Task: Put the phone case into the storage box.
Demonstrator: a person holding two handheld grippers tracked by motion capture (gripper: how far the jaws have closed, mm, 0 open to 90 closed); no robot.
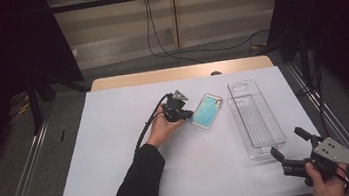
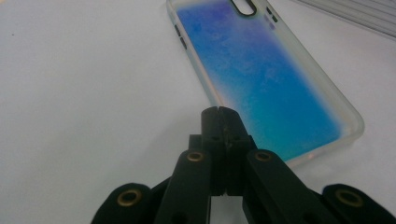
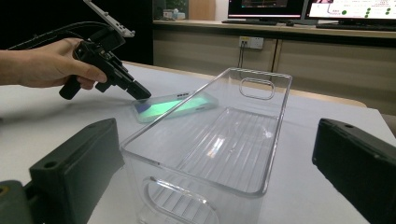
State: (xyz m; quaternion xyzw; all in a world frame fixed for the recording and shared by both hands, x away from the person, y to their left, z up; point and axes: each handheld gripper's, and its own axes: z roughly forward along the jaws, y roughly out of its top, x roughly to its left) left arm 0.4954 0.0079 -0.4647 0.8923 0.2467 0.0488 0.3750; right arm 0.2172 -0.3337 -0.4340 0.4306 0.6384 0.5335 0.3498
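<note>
A phone case [image 1: 207,110] with a blue-green back lies flat on the white table cover, left of a clear plastic bin [image 1: 258,140]. My left gripper [image 1: 188,113] is shut, its tip resting at the case's long left edge. In the left gripper view the jaws [image 2: 219,113] press together with nothing seen between them, right at the rim of the case [image 2: 261,79]. My right gripper [image 1: 289,143] stands open at the near right corner, just before the bin's near end. The right gripper view faces the empty bin [image 3: 275,126], with the case [image 3: 175,105] and left gripper [image 3: 140,92] beyond.
The white cover [image 1: 119,160] spans most of the table, with bare wood [image 1: 179,72] along the far edge. Metal rails [image 1: 21,182] run down both sides. Cables [image 1: 155,40] hang on the wall behind. Monitors [image 3: 266,8] stand on a far counter.
</note>
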